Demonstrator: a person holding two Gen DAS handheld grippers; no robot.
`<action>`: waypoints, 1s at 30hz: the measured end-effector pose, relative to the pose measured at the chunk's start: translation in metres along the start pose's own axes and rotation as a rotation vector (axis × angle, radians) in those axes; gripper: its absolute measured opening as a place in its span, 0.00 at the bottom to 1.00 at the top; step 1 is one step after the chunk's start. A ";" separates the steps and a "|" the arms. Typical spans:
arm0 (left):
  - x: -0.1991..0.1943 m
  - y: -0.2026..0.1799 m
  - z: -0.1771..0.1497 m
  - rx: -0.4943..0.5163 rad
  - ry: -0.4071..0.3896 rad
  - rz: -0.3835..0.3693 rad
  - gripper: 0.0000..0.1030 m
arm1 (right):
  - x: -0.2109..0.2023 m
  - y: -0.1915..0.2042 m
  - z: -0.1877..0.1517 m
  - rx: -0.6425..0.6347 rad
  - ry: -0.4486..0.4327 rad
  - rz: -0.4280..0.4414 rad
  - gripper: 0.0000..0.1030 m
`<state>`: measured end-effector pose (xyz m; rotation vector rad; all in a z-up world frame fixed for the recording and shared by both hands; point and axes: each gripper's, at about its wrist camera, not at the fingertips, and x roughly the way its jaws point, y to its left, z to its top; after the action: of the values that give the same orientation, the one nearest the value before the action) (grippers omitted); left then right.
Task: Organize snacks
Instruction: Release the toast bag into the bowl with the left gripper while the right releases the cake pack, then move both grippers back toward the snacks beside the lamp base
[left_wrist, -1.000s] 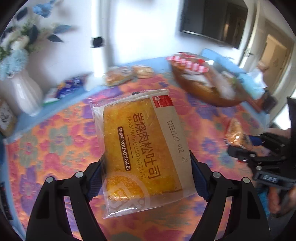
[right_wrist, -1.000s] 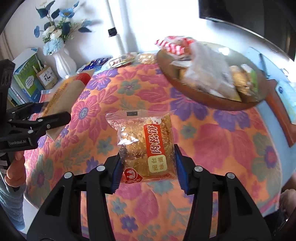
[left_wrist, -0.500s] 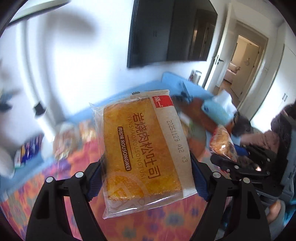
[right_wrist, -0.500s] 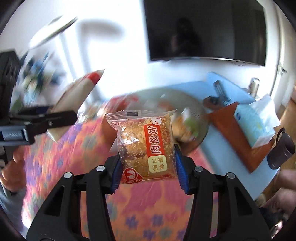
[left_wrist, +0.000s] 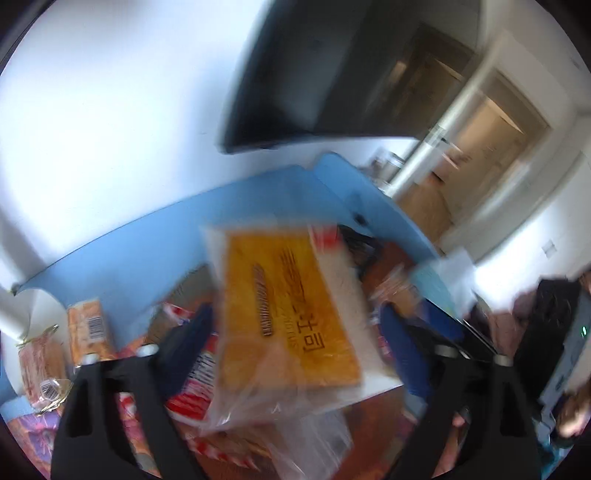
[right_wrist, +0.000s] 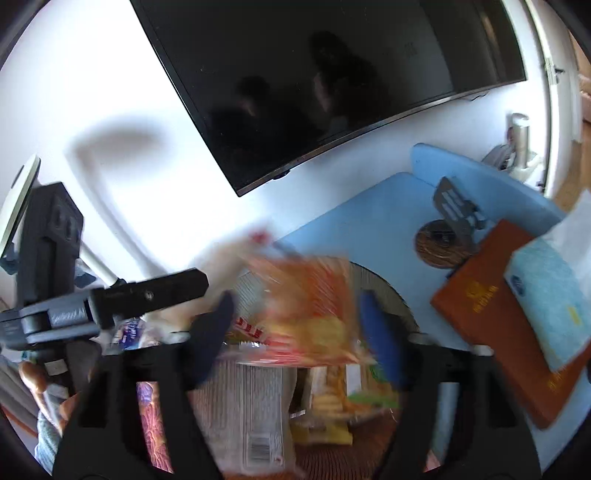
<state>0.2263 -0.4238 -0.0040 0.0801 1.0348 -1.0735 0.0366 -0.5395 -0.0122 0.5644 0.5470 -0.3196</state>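
Snacks sit between both sets of open jaws: our left gripper (left_wrist: 295, 325) has the orange plastic-wrapped toast packet (left_wrist: 291, 317) loose, long axis pointing away, our right gripper (right_wrist: 295, 325) the blurred orange pastry packet (right_wrist: 310, 314), both just over the heaped wooden tray (right_wrist: 384, 291)

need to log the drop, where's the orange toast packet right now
In the left wrist view the orange toast packet is mid-frame between the open left claw fingers, tilted over the snack pile.
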 end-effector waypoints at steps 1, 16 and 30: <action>0.000 0.005 -0.001 -0.018 0.009 -0.029 0.93 | 0.002 -0.003 0.000 0.002 0.008 0.004 0.76; -0.136 0.048 -0.077 -0.023 -0.154 0.009 0.91 | -0.055 0.062 -0.043 -0.131 0.026 0.078 0.86; -0.216 0.190 -0.270 -0.251 -0.157 0.360 0.91 | -0.031 0.172 -0.163 -0.307 0.184 0.186 0.92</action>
<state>0.1751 -0.0389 -0.0740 -0.0214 0.9610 -0.6093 0.0202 -0.3027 -0.0386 0.3447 0.7006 -0.0052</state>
